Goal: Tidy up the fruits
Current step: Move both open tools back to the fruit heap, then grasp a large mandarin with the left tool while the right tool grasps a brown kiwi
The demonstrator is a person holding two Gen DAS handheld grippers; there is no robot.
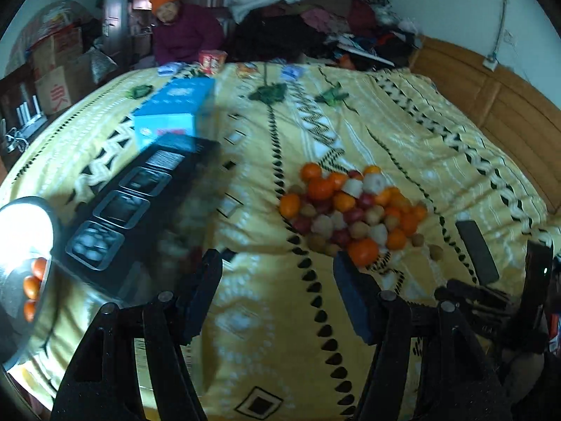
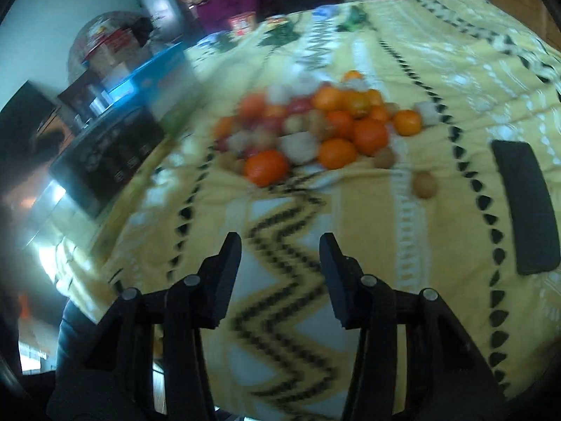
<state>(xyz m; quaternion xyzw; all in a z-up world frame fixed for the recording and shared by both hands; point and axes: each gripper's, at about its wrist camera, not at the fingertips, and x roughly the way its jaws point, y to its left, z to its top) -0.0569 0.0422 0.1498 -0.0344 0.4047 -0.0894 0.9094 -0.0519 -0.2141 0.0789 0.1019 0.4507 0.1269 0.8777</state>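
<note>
A heap of mixed fruits (image 1: 354,210) lies on the yellow patterned bedspread (image 1: 266,315): oranges, small red ones, brown ones and white peeled ones. My left gripper (image 1: 277,263) hangs open just in front of the heap, nothing between its fingers. The heap of fruits (image 2: 315,122) appears blurred in the right wrist view. My right gripper (image 2: 279,242) stands open above bare bedspread (image 2: 280,315), short of the heap. One brown fruit (image 2: 424,184) lies loose to the right. A black compartment tray (image 1: 115,207) sits at left. Beside it, a metal bowl (image 1: 14,301) holds a few oranges (image 1: 33,280).
A blue box (image 1: 175,112) stands behind the tray. A flat black device (image 2: 526,207) lies right of the heap. A person (image 1: 182,28) sits at the bed's far side, beside piled clothes (image 1: 315,17). A wooden headboard (image 1: 491,98) bounds the right edge.
</note>
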